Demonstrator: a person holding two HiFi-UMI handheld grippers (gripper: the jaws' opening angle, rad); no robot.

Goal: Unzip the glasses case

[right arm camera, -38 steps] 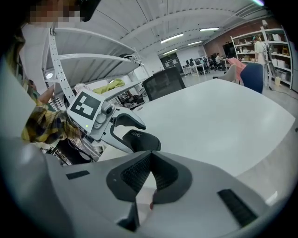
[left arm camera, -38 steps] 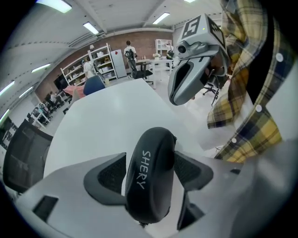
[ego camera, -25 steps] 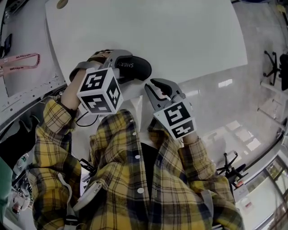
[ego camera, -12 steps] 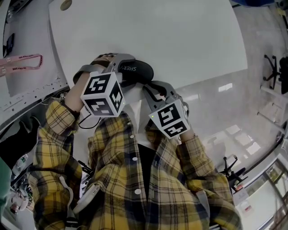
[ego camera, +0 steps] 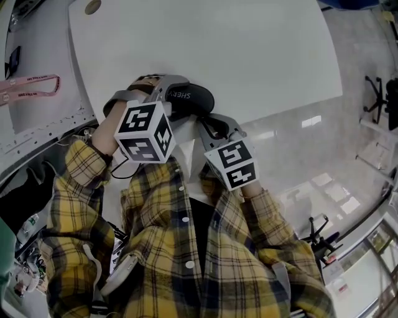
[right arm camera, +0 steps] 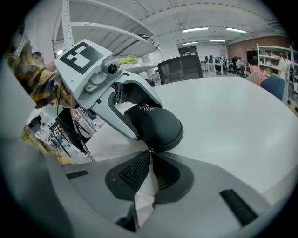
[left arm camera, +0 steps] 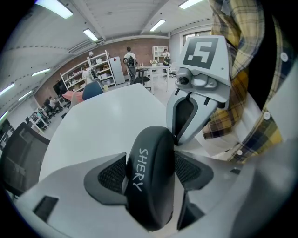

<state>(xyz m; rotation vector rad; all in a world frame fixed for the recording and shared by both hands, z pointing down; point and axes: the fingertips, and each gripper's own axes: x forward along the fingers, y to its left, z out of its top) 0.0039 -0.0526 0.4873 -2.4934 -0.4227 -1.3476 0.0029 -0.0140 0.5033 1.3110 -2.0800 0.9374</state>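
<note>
A black glasses case (ego camera: 198,99) with white lettering lies at the near edge of the white table (ego camera: 249,56). My left gripper (ego camera: 169,94) is shut on it, one pad pressed on each long side of the case (left arm camera: 150,162). My right gripper (ego camera: 209,122) comes in from the right, and its tips meet at the case's end. In the right gripper view the right gripper (right arm camera: 150,151) is closed on a small metal zipper pull (right arm camera: 150,149) at the seam of the case (right arm camera: 156,125).
A pink lanyard (ego camera: 30,84) lies on the side surface at far left. A small round disc (ego camera: 92,6) sits at the table's far left corner. A black office chair (right arm camera: 179,69) stands behind the table. The person's plaid shirt (ego camera: 186,248) fills the lower head view.
My right gripper has shifted a little up and left to the case's near end. The left gripper and the case have stayed in place.
</note>
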